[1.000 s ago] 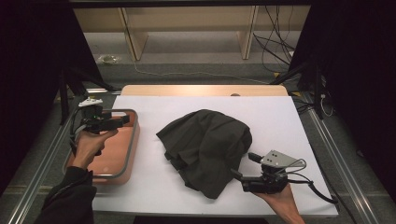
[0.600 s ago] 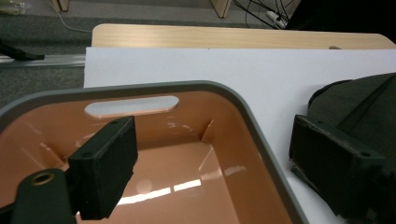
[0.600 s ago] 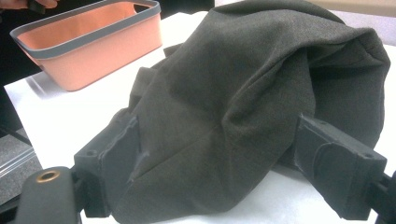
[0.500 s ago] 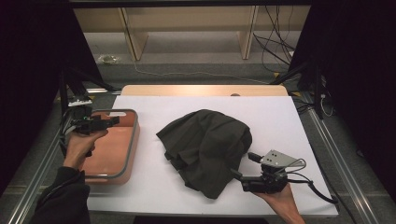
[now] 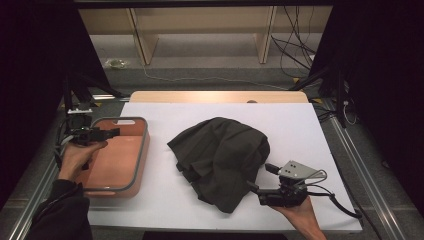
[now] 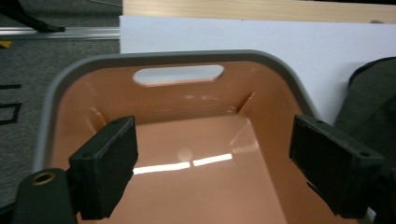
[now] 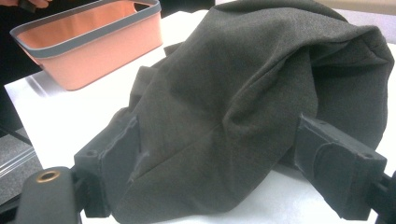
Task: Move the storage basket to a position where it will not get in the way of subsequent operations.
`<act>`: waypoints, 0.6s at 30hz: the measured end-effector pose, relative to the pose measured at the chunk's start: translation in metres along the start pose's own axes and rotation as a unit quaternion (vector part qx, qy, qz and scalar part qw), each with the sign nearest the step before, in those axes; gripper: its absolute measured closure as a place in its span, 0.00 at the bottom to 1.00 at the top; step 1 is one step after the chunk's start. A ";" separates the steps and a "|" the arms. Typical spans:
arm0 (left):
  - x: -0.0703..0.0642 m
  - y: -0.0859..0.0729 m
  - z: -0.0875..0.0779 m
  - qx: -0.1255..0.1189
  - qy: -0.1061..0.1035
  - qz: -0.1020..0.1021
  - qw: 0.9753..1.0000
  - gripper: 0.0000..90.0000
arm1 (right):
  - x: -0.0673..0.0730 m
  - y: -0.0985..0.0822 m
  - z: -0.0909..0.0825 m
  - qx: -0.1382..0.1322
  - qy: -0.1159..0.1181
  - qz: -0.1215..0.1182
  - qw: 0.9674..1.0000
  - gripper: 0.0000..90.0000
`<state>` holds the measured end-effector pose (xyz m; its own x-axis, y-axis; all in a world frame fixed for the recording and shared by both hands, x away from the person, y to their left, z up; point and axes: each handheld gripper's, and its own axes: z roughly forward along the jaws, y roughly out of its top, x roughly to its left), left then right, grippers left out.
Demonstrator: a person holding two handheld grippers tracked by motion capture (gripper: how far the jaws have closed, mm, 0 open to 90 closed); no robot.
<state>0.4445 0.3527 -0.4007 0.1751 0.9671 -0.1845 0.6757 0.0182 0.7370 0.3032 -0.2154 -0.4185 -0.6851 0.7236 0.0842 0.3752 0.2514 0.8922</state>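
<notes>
A dark grey cloth (image 5: 220, 152) lies crumpled in the middle of the white table top (image 5: 300, 125). My right gripper (image 5: 258, 176) rests at the cloth's near right edge, pointing left into it. In the right gripper view its jaws stand wide apart, with a fold of the cloth (image 7: 243, 93) lying between them, and the left pad (image 7: 116, 158) touches the fabric. An empty orange bin (image 5: 145, 145) with a grey rim stands at the left. My left gripper (image 5: 102, 133) hovers over the bin's far left corner, open and empty, looking into the bin (image 6: 154, 57).
The bin's far wall has a handle slot (image 6: 178, 74). A metal rail (image 5: 35, 195) runs along the table's left edge. Wooden shelving (image 5: 200, 30) and loose cables (image 5: 295, 55) lie beyond the far edge. A cable (image 5: 345, 207) trails from the right gripper.
My left gripper has drifted to the left, from above the bin's middle toward its left rim. The right gripper and the cloth have not moved.
</notes>
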 end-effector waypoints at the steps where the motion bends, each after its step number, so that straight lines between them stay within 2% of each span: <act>1: 0.003 0.000 -0.001 0.003 0.002 -0.001 1.000 0.17 | 0.000 0.000 0.000 0.000 0.000 0.001 1.000 0.19; 7: 0.016 -0.002 -0.007 0.020 0.030 -0.003 0.999 0.17 | 0.000 0.000 0.000 0.000 0.000 0.000 1.000 0.19; 14: 0.032 -0.006 -0.010 0.049 0.045 -0.014 0.998 0.18 | 0.000 0.000 0.000 0.001 -0.001 0.000 1.000 0.19; 18: 0.039 -0.009 -0.012 0.057 0.050 -0.022 0.997 0.21 | 0.000 0.000 0.000 0.001 -0.001 -0.001 1.000 0.19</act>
<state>0.4367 0.3930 -0.4063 0.0751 0.9866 -0.1447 0.7597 0.0374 0.6492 0.3035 -0.2152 -0.4189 -0.6846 0.7245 0.0805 0.3745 0.2548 0.8915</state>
